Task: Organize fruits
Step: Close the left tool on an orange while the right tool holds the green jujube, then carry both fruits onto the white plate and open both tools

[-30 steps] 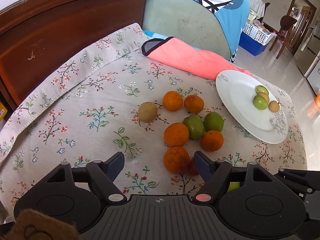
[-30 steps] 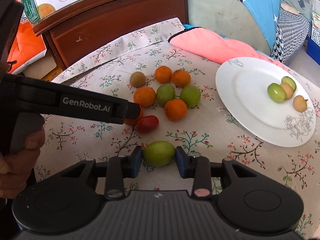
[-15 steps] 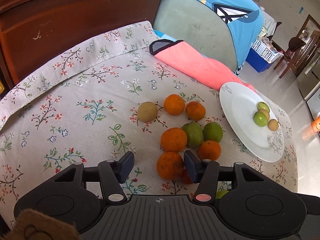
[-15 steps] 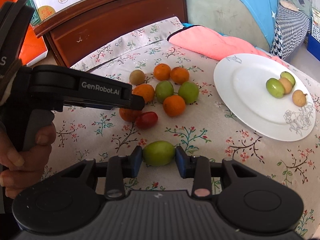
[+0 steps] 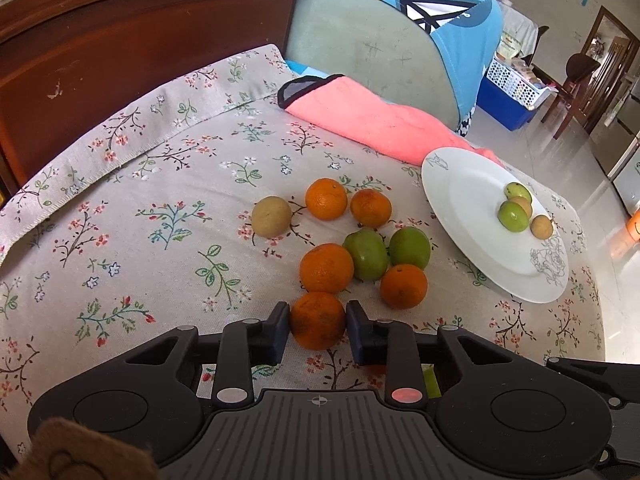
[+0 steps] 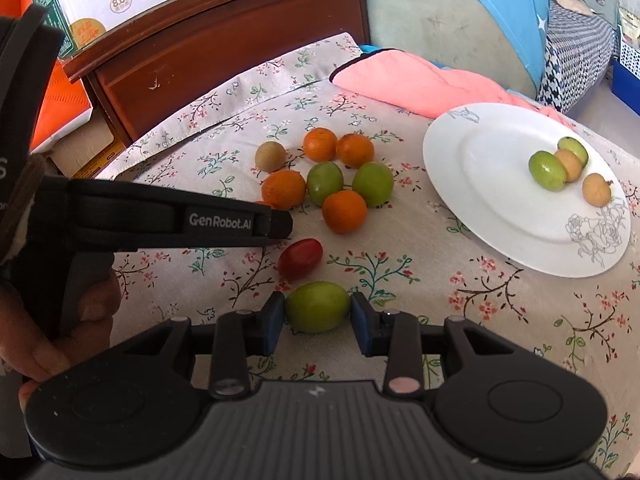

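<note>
The left claw (image 5: 318, 330) has just been closing and now grips the nearest orange (image 5: 317, 320) on the desk (image 5: 120, 208). The right claw (image 6: 318, 322) clamps a green fruit (image 6: 317, 306), nearer than the plate (image 6: 492, 200) at right.

A pink towel (image 5: 384, 124) lies on the floral tablecloth (image 5: 160, 200) beside a wooden headboard (image 5: 120, 40).

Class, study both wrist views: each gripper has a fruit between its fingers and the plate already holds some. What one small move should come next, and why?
Probably lift the left gripper a little, straight up. Its jaws have just been closing and now press on an orange, which still sits on the cloth close against another orange. Rising first clears it before carrying toward the plate. The right gripper already holds a green fruit.
</note>
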Demonstrator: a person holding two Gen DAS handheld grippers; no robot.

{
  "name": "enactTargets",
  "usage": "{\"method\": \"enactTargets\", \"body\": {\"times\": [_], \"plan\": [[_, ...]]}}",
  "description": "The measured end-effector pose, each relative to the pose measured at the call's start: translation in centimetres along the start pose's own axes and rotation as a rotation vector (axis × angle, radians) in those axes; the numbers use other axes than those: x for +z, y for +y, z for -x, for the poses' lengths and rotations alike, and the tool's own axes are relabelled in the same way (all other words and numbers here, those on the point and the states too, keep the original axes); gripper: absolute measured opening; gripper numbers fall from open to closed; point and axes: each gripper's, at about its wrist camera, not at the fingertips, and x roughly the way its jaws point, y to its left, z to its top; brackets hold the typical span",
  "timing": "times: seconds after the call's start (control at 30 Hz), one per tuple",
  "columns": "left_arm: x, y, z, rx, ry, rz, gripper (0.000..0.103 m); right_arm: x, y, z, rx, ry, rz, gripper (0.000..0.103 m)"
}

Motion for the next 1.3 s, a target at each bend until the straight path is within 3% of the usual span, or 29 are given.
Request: {"method": "enactTargets", "body": {"times": [0.67, 0.97, 1.3], "plan": [[1.6, -1.7, 3.3, 0.025, -0.157, -0.086, 0.028, 2.8, -2.6, 3.4, -0.029, -0.125, -0.128, 0.036], [3.6, -3.3, 3.3, -0.064, -0.16, -0.084, 0.028, 4.7, -6.4, 6.3, -0.077, -0.207, -0.269, 0.036], [5.5, -5.9, 1.7, -0.11, -0.147, -0.121, 0.028, 6.0, -12.0, 7.8, -0.1, -0.22, -0.48, 0.036]]}}
